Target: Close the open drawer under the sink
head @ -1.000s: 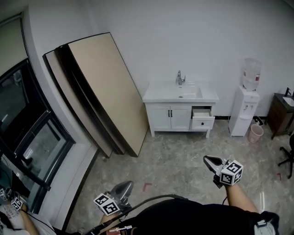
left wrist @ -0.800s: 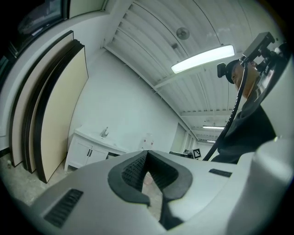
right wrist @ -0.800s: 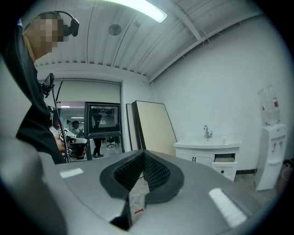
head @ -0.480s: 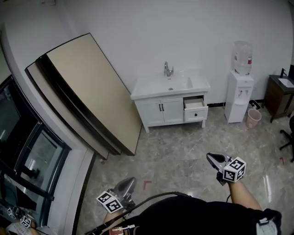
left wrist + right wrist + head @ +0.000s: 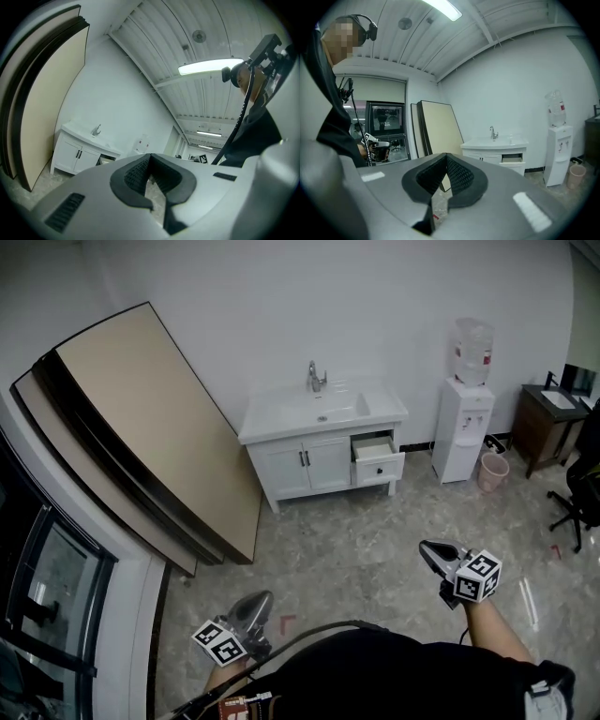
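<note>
The white sink cabinet (image 5: 298,468) stands against the far wall, with a tap on top. Its upper right drawer (image 5: 379,461) is pulled out, a dark knob on its front. Both grippers are far from it, low in the head view over the floor. My left gripper (image 5: 254,605) is shut with nothing in it, and my right gripper (image 5: 431,552) is likewise shut and empty. The left gripper view shows the jaw tips (image 5: 149,157) meeting, with the cabinet (image 5: 77,152) and open drawer (image 5: 107,160) far off. From the right gripper (image 5: 446,155) the drawer (image 5: 513,158) lies ahead to the right.
Large beige and dark boards (image 5: 141,427) lean on the wall left of the cabinet. A water dispenser (image 5: 463,427) and pink bin (image 5: 490,471) stand to its right, then a dark desk (image 5: 548,418) and an office chair (image 5: 579,493). Marble-patterned floor (image 5: 347,549) lies between.
The head view has swung, so the cabinet slid left and slightly up in the picture. Both grippers travelled level across the room, staying shut and low in the frame.
</note>
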`<state>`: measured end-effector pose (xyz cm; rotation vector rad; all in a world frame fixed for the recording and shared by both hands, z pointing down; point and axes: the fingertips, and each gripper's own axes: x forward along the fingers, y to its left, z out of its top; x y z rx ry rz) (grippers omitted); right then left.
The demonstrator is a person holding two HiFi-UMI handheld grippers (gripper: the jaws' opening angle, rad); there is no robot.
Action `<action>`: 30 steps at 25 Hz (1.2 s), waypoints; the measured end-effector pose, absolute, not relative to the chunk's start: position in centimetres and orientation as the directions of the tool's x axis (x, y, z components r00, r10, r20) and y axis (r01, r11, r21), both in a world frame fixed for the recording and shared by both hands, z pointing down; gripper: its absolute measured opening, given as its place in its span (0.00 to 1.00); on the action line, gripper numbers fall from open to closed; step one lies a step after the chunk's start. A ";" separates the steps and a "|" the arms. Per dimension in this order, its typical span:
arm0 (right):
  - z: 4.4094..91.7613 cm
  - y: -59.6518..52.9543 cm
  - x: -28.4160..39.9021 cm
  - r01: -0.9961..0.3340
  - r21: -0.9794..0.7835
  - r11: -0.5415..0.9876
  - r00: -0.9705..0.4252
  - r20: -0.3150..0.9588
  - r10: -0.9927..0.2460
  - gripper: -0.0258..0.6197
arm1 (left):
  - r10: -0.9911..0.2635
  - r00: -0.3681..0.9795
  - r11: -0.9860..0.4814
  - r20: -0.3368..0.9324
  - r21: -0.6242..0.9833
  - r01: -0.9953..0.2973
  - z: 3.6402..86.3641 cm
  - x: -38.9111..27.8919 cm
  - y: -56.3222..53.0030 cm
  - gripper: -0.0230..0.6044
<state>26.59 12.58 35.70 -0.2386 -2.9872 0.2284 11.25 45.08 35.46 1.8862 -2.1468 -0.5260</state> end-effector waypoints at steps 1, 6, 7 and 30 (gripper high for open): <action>35.4 12.9 25.7 0.137 -0.161 0.977 -0.980 0.123 0.157 0.04 | -0.989 -0.135 0.098 -0.061 0.412 -0.906 35.3 10.0 45.4 0.04; 33.2 16.0 19.4 0.131 -0.139 0.982 -0.984 0.106 0.146 0.04 | -0.991 -0.112 0.074 -0.074 0.396 -0.915 33.9 3.3 47.8 0.04; 32.8 16.9 17.8 0.137 -0.136 0.981 -0.983 0.100 0.152 0.04 | -0.991 -0.111 0.073 -0.074 0.396 -0.915 33.8 2.0 48.6 0.04; 33.9 25.1 -2.0 0.215 -0.160 0.963 -0.963 0.128 0.236 0.04 | -0.983 -0.174 0.131 -0.061 0.433 -0.892 36.6 -14.5 57.6 0.04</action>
